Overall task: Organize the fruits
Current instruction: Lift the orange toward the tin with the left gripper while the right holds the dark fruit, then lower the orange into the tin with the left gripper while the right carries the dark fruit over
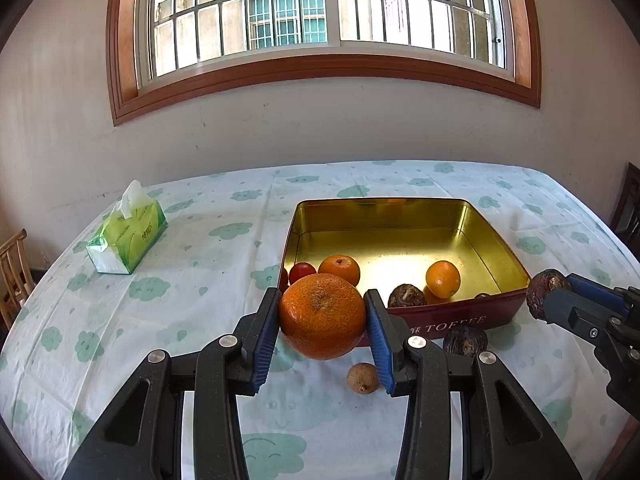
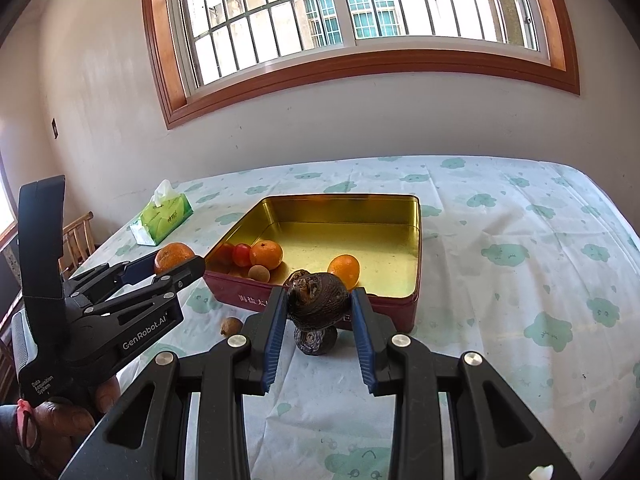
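orange (image 1: 322, 316) clamped in left gripper (image 1: 324, 320), above tablecloth (image 1: 200, 320)

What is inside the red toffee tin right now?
Inside the gold-lined red toffee tin: two small oranges, a red cherry tomato, a tan round longan and a dark brown water chestnut. The held fruit and near wall hide its front edge.

Left gripper (image 1: 325, 322): matte black speckled housing, two angular arms with triangular cut-outs, round silver pivot screws, and ribbed blue pads (image 1: 380, 340) on the fingers. Its side carries white lettering "GenRobot.AI" and "Data Acquisition System", and a tall black fin rises at the rear. Right gripper (image 2: 318, 308): identical black arms, silver screws, blue ribbed pads. A hand (image 2: 68, 412) shows a red band at the wrist.
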The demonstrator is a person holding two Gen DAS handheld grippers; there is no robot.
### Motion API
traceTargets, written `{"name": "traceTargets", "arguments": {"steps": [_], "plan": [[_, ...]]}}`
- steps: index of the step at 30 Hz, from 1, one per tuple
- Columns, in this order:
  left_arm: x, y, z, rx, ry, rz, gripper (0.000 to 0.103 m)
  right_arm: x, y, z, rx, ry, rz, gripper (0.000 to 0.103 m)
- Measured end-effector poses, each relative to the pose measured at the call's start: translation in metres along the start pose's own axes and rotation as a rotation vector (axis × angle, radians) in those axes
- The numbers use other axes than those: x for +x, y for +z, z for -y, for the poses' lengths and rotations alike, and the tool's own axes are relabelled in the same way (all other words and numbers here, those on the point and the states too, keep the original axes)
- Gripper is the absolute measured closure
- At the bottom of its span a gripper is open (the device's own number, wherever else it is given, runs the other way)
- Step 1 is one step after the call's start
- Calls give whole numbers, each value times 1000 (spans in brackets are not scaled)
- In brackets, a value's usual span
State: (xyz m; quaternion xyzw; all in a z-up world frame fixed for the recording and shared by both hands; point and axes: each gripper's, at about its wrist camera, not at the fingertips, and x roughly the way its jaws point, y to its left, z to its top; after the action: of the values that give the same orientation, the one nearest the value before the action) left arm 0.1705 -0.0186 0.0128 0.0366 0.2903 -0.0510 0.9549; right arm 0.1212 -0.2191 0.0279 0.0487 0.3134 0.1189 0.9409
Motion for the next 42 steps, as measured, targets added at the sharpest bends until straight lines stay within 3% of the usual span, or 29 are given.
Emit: {"name": "traceTargets", "arguments": {"steps": [42], "plan": [[23,14,-5,18,-9,18,60,25,14,-3,-4,-16,-1,73]]}}
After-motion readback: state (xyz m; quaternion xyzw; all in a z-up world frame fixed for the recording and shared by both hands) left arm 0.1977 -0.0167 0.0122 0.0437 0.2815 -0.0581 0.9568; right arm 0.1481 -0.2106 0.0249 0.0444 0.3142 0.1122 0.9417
